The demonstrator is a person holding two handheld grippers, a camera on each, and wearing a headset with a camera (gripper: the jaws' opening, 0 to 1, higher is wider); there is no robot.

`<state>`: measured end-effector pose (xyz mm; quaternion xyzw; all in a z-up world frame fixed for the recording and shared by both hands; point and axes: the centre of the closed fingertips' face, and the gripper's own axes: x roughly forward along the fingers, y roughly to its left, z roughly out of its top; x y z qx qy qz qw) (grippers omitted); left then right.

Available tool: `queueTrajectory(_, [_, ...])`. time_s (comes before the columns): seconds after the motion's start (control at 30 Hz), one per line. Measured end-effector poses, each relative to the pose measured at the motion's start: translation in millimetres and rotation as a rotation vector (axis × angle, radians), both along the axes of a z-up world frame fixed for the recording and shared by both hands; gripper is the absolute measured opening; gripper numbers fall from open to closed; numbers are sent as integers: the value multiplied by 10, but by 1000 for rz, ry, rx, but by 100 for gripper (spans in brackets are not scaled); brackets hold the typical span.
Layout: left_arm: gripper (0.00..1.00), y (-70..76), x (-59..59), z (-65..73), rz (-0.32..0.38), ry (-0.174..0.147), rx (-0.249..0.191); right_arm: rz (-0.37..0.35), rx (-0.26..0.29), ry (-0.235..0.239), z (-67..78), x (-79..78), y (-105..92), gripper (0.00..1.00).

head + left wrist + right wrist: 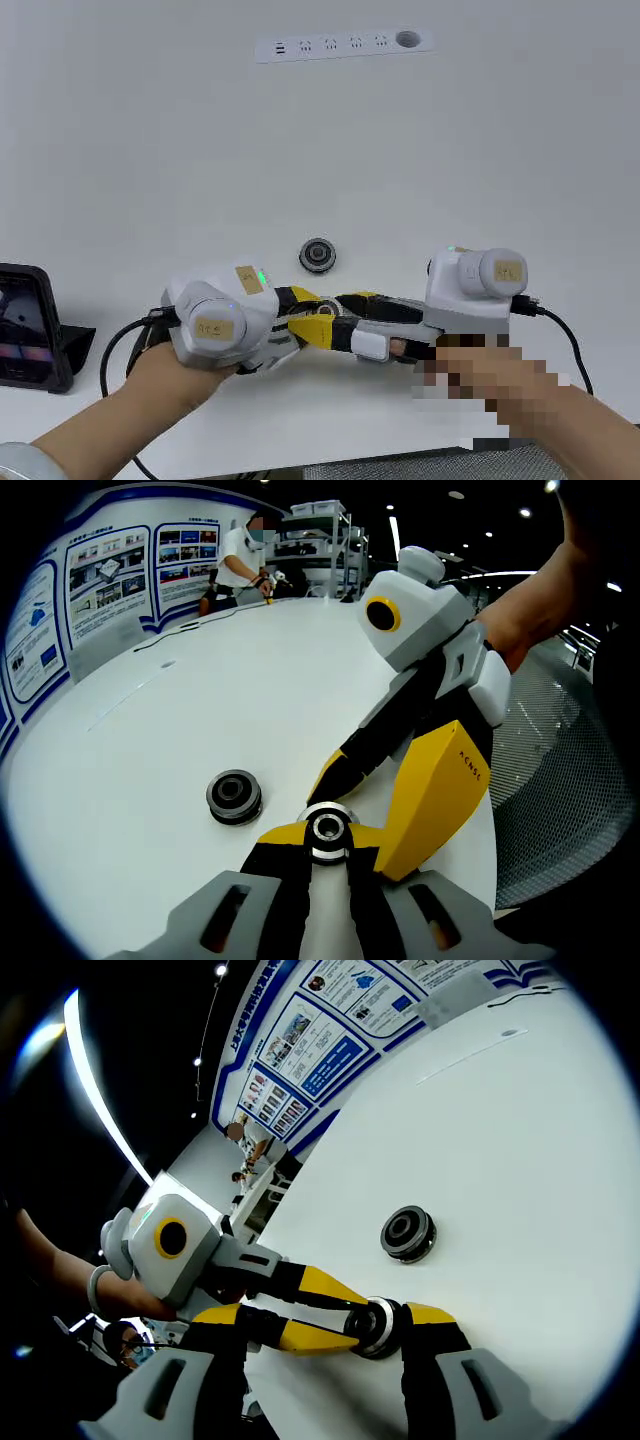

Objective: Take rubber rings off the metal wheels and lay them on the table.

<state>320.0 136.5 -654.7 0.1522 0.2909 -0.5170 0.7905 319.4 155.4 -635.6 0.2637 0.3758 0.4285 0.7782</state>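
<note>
My left gripper (328, 838) and my right gripper (378, 1332) meet nose to nose just above the table (200, 150), close to its front edge. Both pairs of jaws are drawn in narrow on the same small wheel (328, 828), one pair from each side. A second wheel (318, 254) lies flat farther in, toward the middle of the table, well apart from my jaws, with its dark ring seemingly in place. To do this step well, I judge one pair should clamp the metal body firmly. The other should catch just the lip of the rubber ring and roll it off sideways, not pull straight across. I should also stay low, so the freed ring drops onto the table near the front edge instead of springing away. From the head view the held wheel is buried among the crossed jaws. I cannot tell whether my right jaws bite the rubber or the metal. I also cannot tell how much of the ring sits on the rim.
</note>
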Motion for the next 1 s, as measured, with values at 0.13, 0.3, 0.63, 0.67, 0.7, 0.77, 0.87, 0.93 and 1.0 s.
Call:
queueTrajectory(0.13, [13,1,0,0,0,0,-1,3,6,9,12,-8,-5,64])
queueTrajectory(0.3, [13,1,1,0,1,0,-4,13,7,18,7,-32,-19,64])
queueTrajectory(0.63, [13,3,4,-1,3,1,-10,49,-14,46,-22,-103,-48,67])
queueTrajectory(0.67, [13,2,5,3,3,1,-11,51,-12,55,-18,-112,-46,67])
queueTrajectory(0.7, [13,2,5,4,2,0,-11,54,-14,58,-21,-114,-48,67])
queueTrajectory(0.77, [13,3,7,-2,2,0,-11,59,-17,59,-19,-121,-50,67])
queueTrajectory(0.87, [13,4,7,-3,5,1,-12,62,-21,55,-12,-128,-51,66])
queueTrajectory(0.93, [13,3,7,0,6,1,-12,63,-20,52,-4,-128,-49,65])
queueTrajectory(1.0, [13,1,6,4,8,1,-14,67,-23,50,1,-137,-43,66])
